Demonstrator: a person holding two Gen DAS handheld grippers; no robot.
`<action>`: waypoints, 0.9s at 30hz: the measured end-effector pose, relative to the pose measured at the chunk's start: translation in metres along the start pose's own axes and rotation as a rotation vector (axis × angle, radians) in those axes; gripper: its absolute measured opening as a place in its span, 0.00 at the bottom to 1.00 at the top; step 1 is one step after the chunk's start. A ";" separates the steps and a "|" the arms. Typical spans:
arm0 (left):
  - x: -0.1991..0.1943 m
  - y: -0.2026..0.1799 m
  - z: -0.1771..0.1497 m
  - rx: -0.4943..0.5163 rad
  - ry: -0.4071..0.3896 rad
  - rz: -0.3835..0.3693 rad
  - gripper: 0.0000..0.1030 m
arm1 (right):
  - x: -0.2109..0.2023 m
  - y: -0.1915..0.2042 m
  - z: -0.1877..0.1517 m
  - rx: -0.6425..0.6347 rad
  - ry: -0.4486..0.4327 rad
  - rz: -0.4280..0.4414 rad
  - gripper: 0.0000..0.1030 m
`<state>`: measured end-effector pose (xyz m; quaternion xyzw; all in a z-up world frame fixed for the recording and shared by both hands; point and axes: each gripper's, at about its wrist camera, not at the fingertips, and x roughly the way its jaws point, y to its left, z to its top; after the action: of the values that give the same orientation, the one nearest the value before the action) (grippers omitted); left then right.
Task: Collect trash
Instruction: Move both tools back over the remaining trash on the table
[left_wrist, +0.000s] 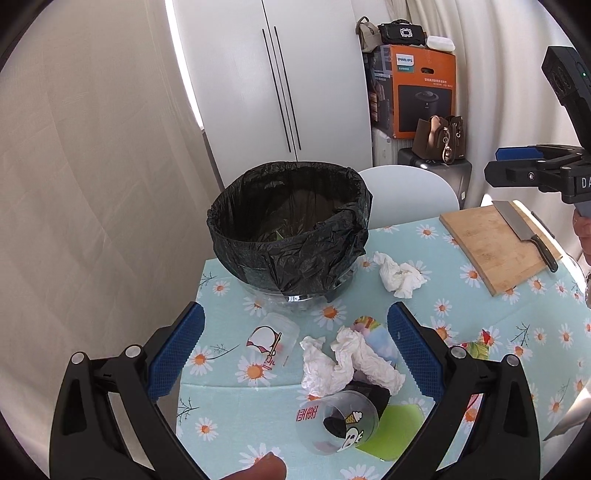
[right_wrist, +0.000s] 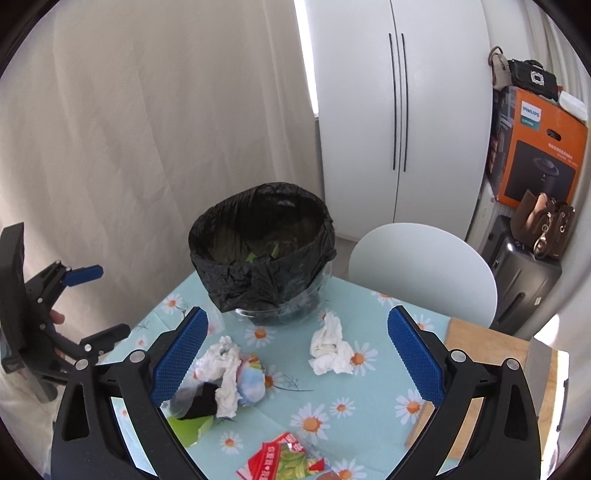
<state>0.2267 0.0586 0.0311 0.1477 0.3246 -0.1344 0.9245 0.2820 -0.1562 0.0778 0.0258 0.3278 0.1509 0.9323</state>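
Note:
A bowl lined with a black trash bag (left_wrist: 291, 229) (right_wrist: 262, 243) stands at the table's far side. Trash lies in front of it: a crumpled white tissue (left_wrist: 400, 275) (right_wrist: 330, 347), a tissue pile (left_wrist: 347, 363) (right_wrist: 223, 365) over a colourful wrapper (right_wrist: 253, 382), two clear plastic cups (left_wrist: 275, 338) (left_wrist: 340, 421), a green scrap (left_wrist: 395, 430), a red wrapper (right_wrist: 284, 458). My left gripper (left_wrist: 295, 354) is open above the tissue pile and cups. My right gripper (right_wrist: 297, 363) is open and empty above the table's middle. Each gripper shows in the other's view (left_wrist: 517, 173) (right_wrist: 92, 302).
A wooden cutting board (left_wrist: 495, 243) (right_wrist: 480, 347) with a cleaver (left_wrist: 524, 232) lies at the right. A white chair (right_wrist: 421, 273) stands behind the table. A curtain hangs at the left; boxes and bags (left_wrist: 421, 92) are stacked at the back right.

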 end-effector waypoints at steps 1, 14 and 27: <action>-0.002 -0.002 -0.004 -0.004 0.006 0.004 0.94 | -0.002 0.000 -0.003 0.000 0.002 0.001 0.91; -0.008 -0.011 -0.055 -0.067 0.093 0.013 0.94 | 0.012 0.002 -0.057 -0.051 0.126 -0.007 0.91; 0.016 -0.020 -0.092 -0.105 0.179 -0.032 0.94 | 0.052 -0.003 -0.116 -0.044 0.303 -0.019 0.91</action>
<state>0.1804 0.0703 -0.0513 0.1055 0.4146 -0.1183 0.8961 0.2498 -0.1489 -0.0449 -0.0207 0.4617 0.1513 0.8738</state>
